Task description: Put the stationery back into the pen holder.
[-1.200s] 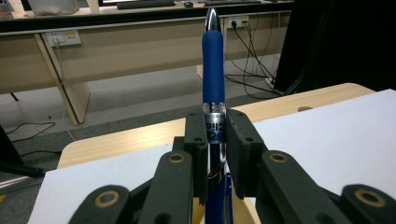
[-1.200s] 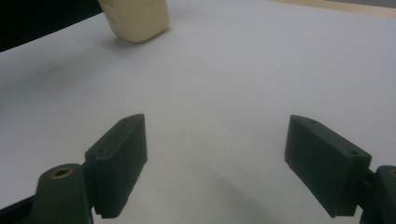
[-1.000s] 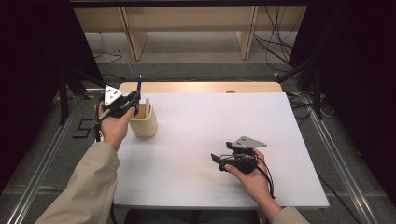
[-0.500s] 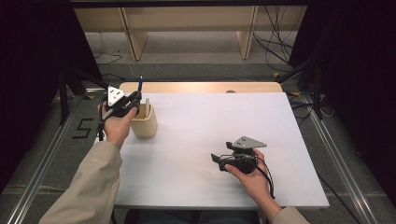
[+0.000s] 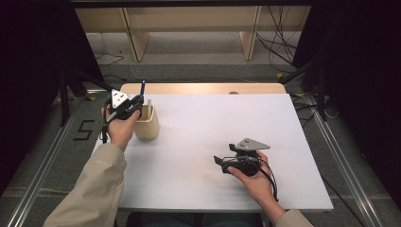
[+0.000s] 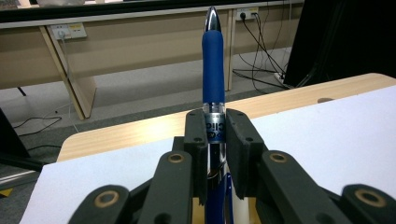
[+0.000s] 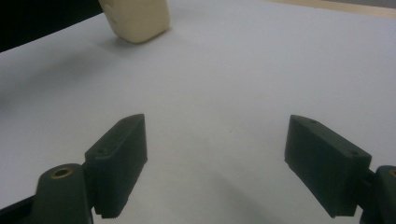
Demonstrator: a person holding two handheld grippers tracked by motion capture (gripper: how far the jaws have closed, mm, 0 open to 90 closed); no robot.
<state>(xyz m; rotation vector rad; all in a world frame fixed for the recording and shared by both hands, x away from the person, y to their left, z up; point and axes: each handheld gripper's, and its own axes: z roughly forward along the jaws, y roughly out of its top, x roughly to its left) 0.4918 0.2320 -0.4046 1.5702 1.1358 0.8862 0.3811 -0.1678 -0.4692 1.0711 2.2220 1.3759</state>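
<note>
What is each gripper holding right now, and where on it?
Left gripper clamps the blue pen on its clear barrel below the grip; right gripper holds nothing.

L tool raised at far left, jaws clamped, R tool low near front, jaws wide apart

A white table top is seen in the middle, and a strip of light wood is left bare along its far edge. A small dark spot is seen on this strip. Beyond the table, two wooden legs are placed on the grey floor, and black cables are laid at the far right. A black mark "5" is painted on the floor at the left, beside a metal rail. Wall sockets are seen far behind.
</note>
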